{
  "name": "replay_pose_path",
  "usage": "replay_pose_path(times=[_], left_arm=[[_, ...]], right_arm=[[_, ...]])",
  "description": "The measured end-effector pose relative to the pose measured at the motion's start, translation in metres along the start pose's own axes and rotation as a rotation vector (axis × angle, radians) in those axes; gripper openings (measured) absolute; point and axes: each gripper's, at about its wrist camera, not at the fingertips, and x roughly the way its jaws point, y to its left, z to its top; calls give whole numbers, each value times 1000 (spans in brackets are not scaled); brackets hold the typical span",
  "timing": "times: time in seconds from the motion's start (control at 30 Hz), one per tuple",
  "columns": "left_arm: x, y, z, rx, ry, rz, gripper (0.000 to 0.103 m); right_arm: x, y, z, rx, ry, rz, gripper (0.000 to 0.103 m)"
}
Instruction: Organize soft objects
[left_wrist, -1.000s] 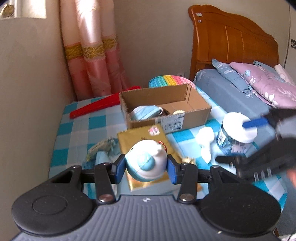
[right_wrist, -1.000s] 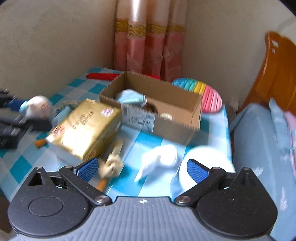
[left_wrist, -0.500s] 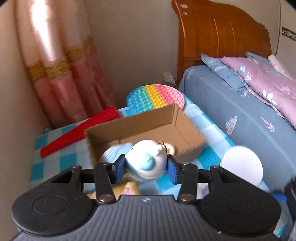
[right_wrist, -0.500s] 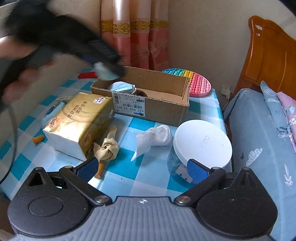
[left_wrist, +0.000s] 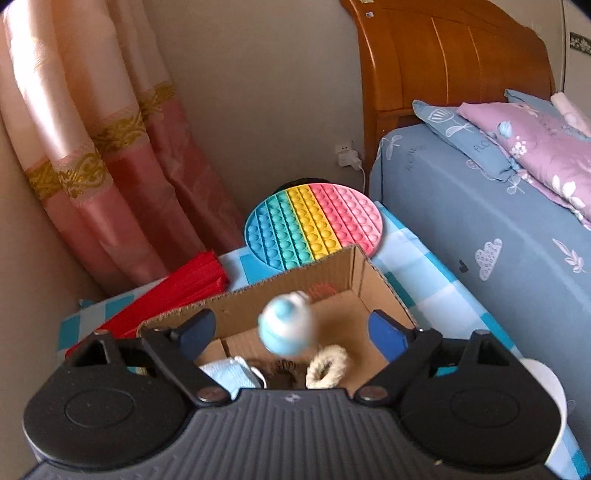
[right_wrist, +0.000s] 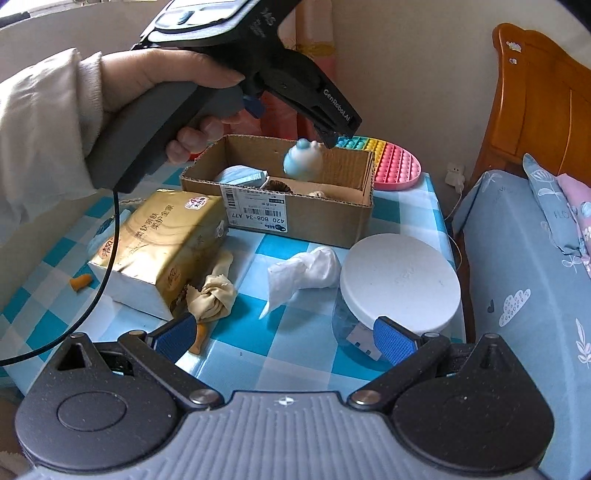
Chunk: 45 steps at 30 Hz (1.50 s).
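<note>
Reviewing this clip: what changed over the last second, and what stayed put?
The left gripper carried the blue-and-white squishy toy from above the gold tissue pack over to the cardboard box, then opened; the toy is now loose between the spread fingers, blurred, apparently dropping in. The right gripper is open as before, near the white-lidded jar. Crumpled tissue, knotted cloth and box contents look unchanged.

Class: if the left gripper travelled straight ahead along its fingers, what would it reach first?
Probably the blurred blue-and-white soft toy between the open left gripper's fingers, then the brown cardboard box's inside; depth is uncertain.
</note>
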Motion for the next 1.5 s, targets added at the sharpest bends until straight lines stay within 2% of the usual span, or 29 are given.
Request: replay_pose_path(times=[0.4, 0.67, 0.83, 0.97, 1.07, 1.23, 1.5], left_arm=[[-74, 19, -41, -8, -59, 14, 95], [-120, 38, -95, -99, -79, 67, 96], [-139, 49, -138, -165, -74, 127, 100], [-142, 61, -171, -205, -45, 190, 100], [-135, 71, -196, -253, 10, 230, 100], [-133, 86, -228, -319, 50, 228, 100], [-128, 100, -248, -357, 72, 238, 100]], right_arm=[[-8, 9, -9, -40, -29, 38, 103], [-8, 22, -25, -133, -27, 69, 103], [1, 27, -34, -176, -36, 162, 103], [19, 33, -41, -209, -15, 210, 103], [36, 37, -43, -219, 24, 230, 103], [59, 42, -45, -202, 62, 249, 103], [71, 52, -38, -229, 30, 243, 103]])
